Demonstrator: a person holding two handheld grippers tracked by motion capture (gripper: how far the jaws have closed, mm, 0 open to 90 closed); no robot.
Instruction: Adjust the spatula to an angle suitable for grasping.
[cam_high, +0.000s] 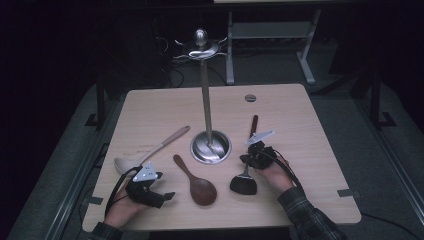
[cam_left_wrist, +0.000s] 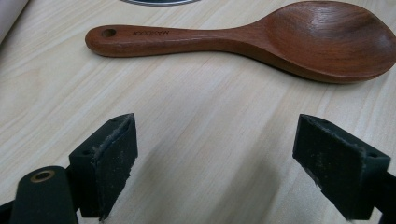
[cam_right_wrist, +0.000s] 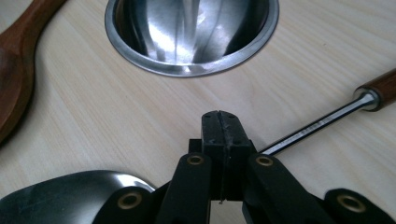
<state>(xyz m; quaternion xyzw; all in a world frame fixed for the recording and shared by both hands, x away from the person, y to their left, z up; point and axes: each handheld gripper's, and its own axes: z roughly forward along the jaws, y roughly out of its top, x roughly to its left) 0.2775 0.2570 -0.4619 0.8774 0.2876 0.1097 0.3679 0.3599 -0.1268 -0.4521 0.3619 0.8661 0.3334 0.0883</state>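
Note:
A brown wooden spoon (cam_high: 197, 182) (cam_left_wrist: 280, 39) lies near the table's front, bowl toward me. My left gripper (cam_high: 165, 186) (cam_left_wrist: 215, 163) rests on the table just left of it, jaws wide open with only bare wood between them. A utensil with a dark head (cam_high: 243, 185) (cam_right_wrist: 60, 196), a metal shaft (cam_right_wrist: 317, 123) and a wooden handle (cam_high: 254, 125) lies right of the stand. My right gripper (cam_high: 246, 159) (cam_right_wrist: 220, 126) sits over that shaft with its pads pressed together and nothing between them. Whether it touches the shaft I cannot tell.
A steel utensil stand has a round base (cam_high: 210, 146) (cam_right_wrist: 191, 32) at mid-table, and its tall post ends in hooks (cam_high: 200, 47). A white ladle (cam_high: 150, 150) lies left of the base. The table's front edge (cam_high: 220, 220) runs just behind both hands.

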